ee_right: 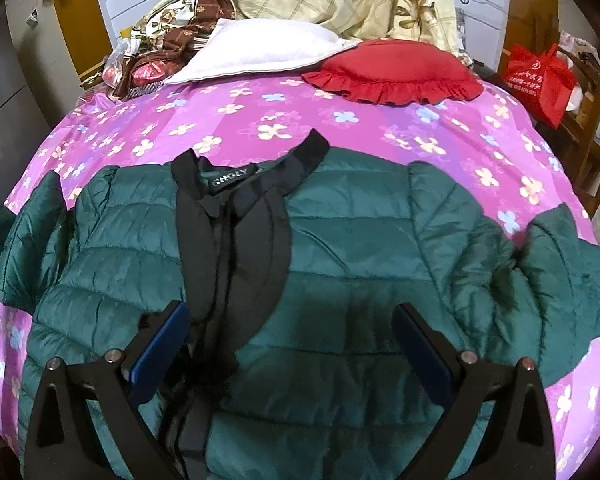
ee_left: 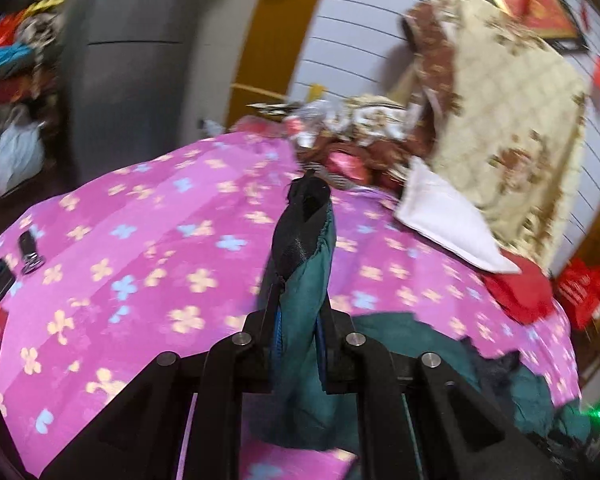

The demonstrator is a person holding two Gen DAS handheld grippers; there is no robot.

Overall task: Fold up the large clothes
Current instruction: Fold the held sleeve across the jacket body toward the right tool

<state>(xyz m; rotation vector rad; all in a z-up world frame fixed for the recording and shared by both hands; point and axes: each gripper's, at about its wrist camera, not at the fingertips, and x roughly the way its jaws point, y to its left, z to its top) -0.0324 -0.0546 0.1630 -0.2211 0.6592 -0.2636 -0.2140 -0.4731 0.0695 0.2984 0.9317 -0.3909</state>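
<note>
— What's in your claws?

— My left gripper [ee_left: 300,320] is clamped on a fold of the green jacket [ee_left: 304,292], its black cuff sticking up past the fingertips. My right gripper [ee_right: 290,344] hangs wide, nothing between its blue pads [ee_right: 160,350].

— And the jacket?

— Spread under it on the pink flowered bedspread [ee_right: 260,120]. Farther off lie a red cushion [ee_right: 396,70] and a white pillow [ee_right: 260,48].

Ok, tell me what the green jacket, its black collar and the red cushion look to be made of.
Green jacket: thin, slightly glossy synthetic shell, probably nylon or polyester, quilted into puffy stitched bands, so padded.
Black collar: matte, seemingly ribbed knit; no sheen.
Red cushion: soft matte woven cloth, perhaps cotton, with a gathered ruffle edge.
</note>
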